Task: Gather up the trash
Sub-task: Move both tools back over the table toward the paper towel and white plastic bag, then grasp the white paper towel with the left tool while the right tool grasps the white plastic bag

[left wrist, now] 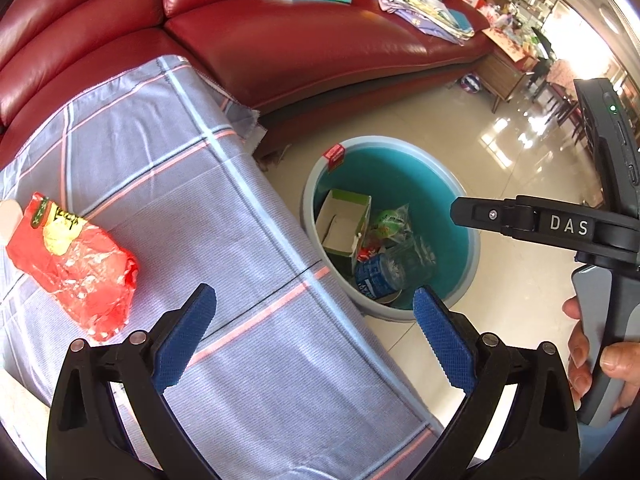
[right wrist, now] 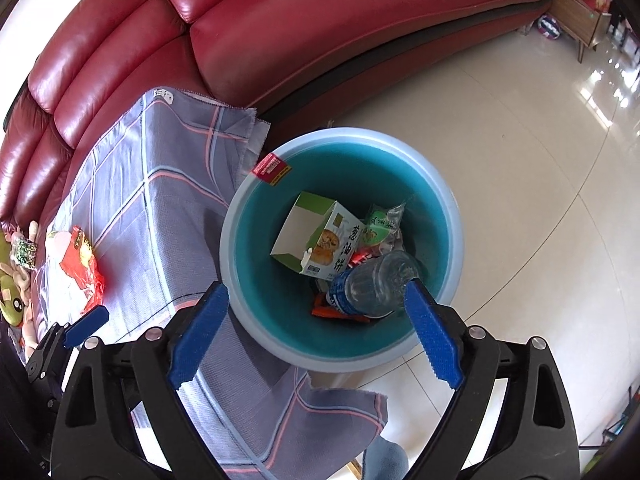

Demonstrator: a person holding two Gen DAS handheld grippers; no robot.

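1. Right gripper [right wrist: 316, 336] over bin [right wrist: 240, 304], jaws spread, nothing btwn; bottle [right wrist: 372, 284] lies inside w/ box [right wrist: 316, 240].
2. Left gripper [left wrist: 314, 332] jaws spread, empty, above tabletop [left wrist: 168, 184]; red wrapper [left wrist: 76, 264] lies there, prob next pickup.

A round bin [right wrist: 440, 184] with a pale rim and teal inside stands on the floor, touching the cloth-covered bench at its 9 o'clock side. A red label [right wrist: 271, 168] hangs over its rim at 10 o'clock. Inside lie an open green-and-white carton [right wrist: 316, 236], tilted; a crumpled green wrapper [right wrist: 380, 226] at 2 o'clock of the carton; and a clear plastic bottle [right wrist: 372, 284] with a blue label, on its side. A crumpled red snack bag [left wrist: 76, 264] lies on the bench, well apart from the bin.
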